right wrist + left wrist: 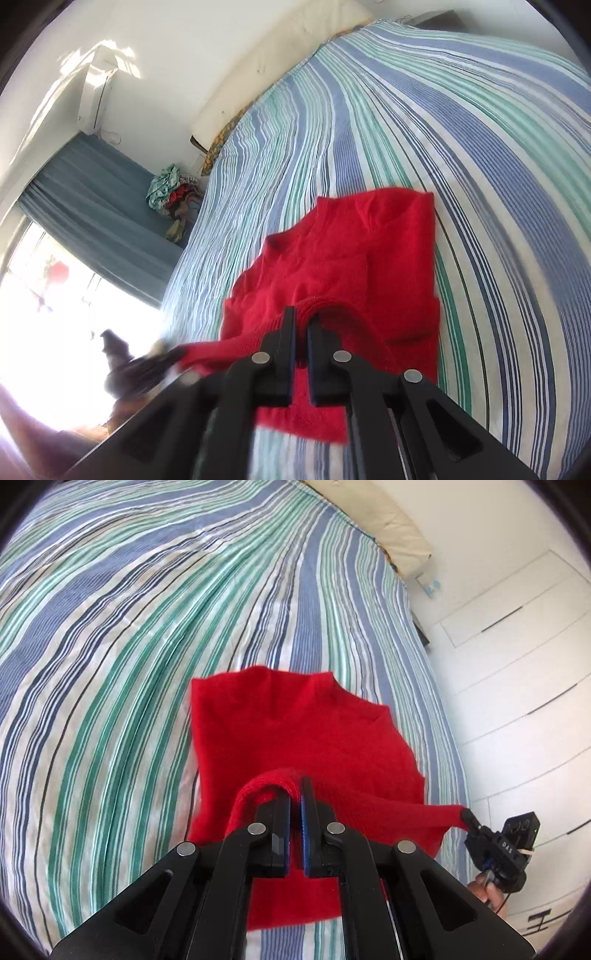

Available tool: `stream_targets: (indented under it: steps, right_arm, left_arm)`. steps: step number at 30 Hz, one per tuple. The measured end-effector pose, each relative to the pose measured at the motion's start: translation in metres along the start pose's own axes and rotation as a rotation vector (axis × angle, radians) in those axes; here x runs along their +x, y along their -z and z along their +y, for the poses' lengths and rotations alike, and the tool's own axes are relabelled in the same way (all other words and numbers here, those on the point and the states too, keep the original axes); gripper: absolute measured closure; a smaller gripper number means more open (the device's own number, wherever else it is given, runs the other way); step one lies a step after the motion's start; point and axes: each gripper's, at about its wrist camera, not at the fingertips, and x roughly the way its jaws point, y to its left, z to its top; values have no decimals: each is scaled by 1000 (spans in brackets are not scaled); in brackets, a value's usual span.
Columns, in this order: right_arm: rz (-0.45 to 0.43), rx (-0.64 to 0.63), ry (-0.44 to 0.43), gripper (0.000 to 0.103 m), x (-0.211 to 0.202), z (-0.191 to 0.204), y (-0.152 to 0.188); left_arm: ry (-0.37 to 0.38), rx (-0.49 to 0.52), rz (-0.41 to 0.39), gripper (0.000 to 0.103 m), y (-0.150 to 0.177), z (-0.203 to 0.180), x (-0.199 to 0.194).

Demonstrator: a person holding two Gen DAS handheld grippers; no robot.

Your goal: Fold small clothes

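Red knit garment [295, 731], partly folded

Bed [147, 627] under blue, green and white striped sheet, red knitted garment [295, 731] lying on it

Right claw [302, 321] is clamped shut on a ribbed edge of the red sweater [343, 266], pinching a fold of it between the black fingers [286, 354]. The rest of the sweater lies partly folded on the striped bedsheet [461, 129], blue, green and white. Off to the lower left the left claw [170, 356] shows up blurry, gripping another bit of the same edge. Further back there's a cream headboard [280, 62], a blue curtain [96, 199] by a bright window, and a pile of clothes [173, 199] beside the bed.
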Motion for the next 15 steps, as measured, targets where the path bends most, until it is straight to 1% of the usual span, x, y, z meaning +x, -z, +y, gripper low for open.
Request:
stream_targets:
  steps: [3,4,6,8,9,10,11,12,13,15]
  right_arm:
    - [3,11,37,98,50,-11,-43]
    - [3,16,61,98,65,-15,-54]
    - [4,28,80,98,92,-24,-71]
    - [-9,44,95,98,112,-34,-84]
    - [-6,58,88,98,122,-40,-87]
    - [3,75,91,94,130,-46,-90]
    - [6,90,107,93,135,-51,-91]
    - [2,99,118,82,137,-55,-93]
    - [-9,103,123,66,136,-58,-94]
    - [-57,108,121,48,126,-60,-99]
  left_arm:
    - [-60,-17,2,101,-38,5,42]
    - [-79,-23,3,100,-47,8,54]
    - [-109,-27,0,98,-61,12,74]
    - [-125,-37,8,90,-73,15,90]
    - [-126,-52,19,84,-78,18,96]
    - [-129,-69,19,66,-82,21,96]
    - [-147,-85,0,40,-86,25,93]
    - [-167,-100,-32,29,-89,29,86]
    - [-175,-112,-66,17,-91,33,77]
    - [-161,-127,-109,16,-91,40,58]
